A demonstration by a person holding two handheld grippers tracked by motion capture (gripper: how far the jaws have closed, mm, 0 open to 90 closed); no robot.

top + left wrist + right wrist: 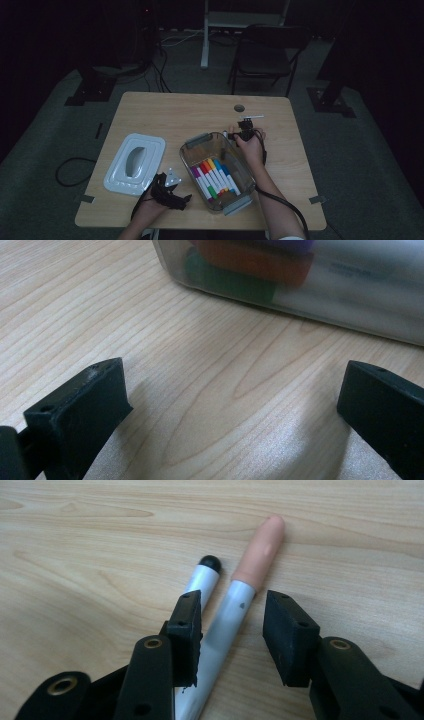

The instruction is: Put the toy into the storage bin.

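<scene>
The left finger (185, 630) of the right gripper (232, 630) covers the lower barrel of the black-capped marker (205, 575). The peach-capped marker (235, 610) between the fingers is cut by the bottom edge. Beyond the left gripper (235, 405), the clear box (350, 315) is blurred and cut by the top edge.

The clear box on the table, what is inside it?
The box holds a row of markers with coloured caps, filling its near half. What lies under the markers is covered.

Between the black right gripper's (232, 630) jaws lies a silver marker with a peach cap (240, 600); just beside it, a silver marker with a black tip (202, 580). The worktop (75, 555) is pale wood grain.
</scene>
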